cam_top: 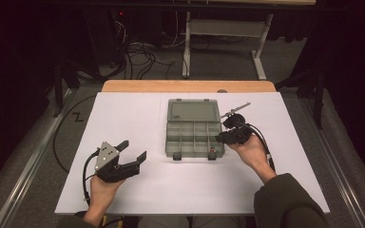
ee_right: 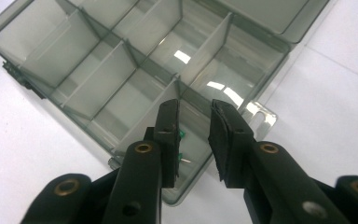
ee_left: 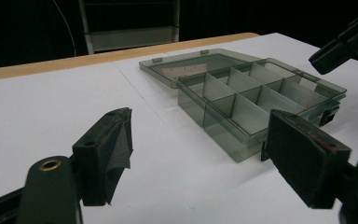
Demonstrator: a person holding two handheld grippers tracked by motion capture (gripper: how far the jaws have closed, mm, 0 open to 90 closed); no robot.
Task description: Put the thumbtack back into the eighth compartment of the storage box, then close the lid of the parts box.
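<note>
With the right hand-held gripper (ee_right: 193,140) slightly spread above the green pins (ee_right: 182,145) in the near corner cell of the open box (cam_top: 193,142) mid-bench, and the left hand-held gripper (cam_top: 132,151) spread idle, a careless dip could knock the box askew.

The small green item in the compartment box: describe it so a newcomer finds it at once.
On the white table lies an open grey compartment box. Under the right gripper, its near corner compartment holds small green parts; the neighbouring compartments look empty.
</note>
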